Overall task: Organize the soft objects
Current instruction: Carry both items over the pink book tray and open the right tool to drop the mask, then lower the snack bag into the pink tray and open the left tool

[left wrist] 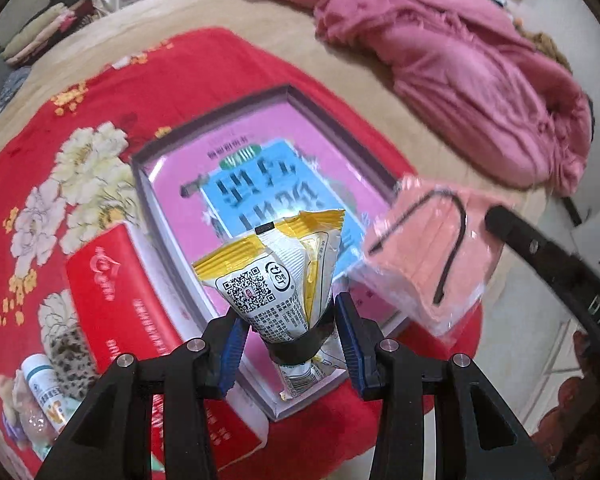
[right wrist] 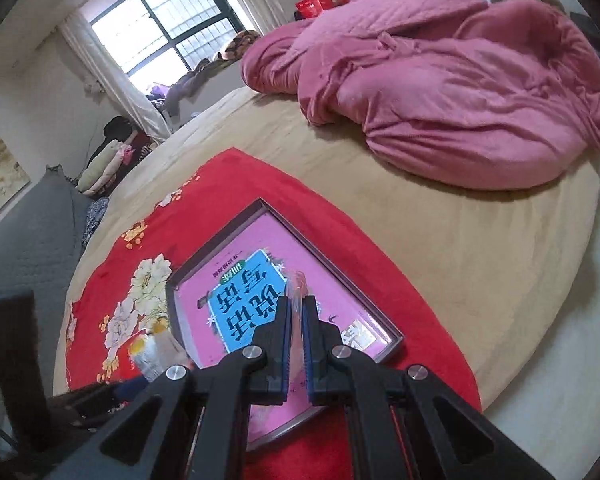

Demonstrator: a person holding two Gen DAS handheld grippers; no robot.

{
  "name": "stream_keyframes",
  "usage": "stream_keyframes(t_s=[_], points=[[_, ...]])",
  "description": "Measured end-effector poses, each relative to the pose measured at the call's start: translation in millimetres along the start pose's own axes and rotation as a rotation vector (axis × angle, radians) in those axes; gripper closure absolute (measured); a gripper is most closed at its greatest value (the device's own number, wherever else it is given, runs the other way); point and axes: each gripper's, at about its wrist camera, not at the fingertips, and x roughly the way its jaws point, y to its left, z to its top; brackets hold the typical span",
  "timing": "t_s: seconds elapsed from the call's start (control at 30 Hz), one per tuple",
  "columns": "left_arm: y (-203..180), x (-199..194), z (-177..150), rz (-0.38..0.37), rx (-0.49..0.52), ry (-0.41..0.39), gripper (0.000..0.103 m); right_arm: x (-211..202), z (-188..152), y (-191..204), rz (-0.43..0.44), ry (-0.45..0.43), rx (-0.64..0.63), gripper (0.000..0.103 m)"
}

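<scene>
My left gripper [left wrist: 290, 322] is shut on a yellow and white snack packet [left wrist: 278, 276] and holds it above the open pink-lined box [left wrist: 168, 184]. My right gripper [right wrist: 296, 304] is shut on a pink face mask in clear wrap [left wrist: 424, 256], seen edge-on in the right wrist view [right wrist: 298, 288], held over the right side of the same box [right wrist: 332, 264]. The right gripper's finger shows in the left wrist view [left wrist: 516, 232] at the mask's upper right corner.
The box lies on a red flowered cloth [left wrist: 160, 76] on a beige bed [right wrist: 480, 248]. A red carton [left wrist: 116, 296], a white bottle [left wrist: 46, 392] and a leopard-print item [left wrist: 70, 356] lie left of the box. A crumpled pink quilt [right wrist: 440, 92] lies behind.
</scene>
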Motion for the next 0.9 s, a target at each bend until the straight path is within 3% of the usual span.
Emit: stream_keyframes(t_s=[0.4,0.73,0.83,0.9], points=[[-0.7,39.6,-6.9,0.026,0.017,0.092,0.058,50.3,-20.2,-3.9,-0.150,0.063,-0.049,0.097],[6.2,43.7,-8.6,0.020,0.006,0.103,0.058,58.5,-26.1,0.9,-0.181,0.116,-0.097,0.095],[8.8,45.1,-9.1,0.023,0.004,0.106,0.058,57.9,-25.7,-1.5,-0.180,0.128,-0.091,0.090],[8.2,44.9,-9.5,0.026,0.012,0.104,0.058,55.3,-25.4,-2.9,-0.192,0.120,-0.099,0.076]])
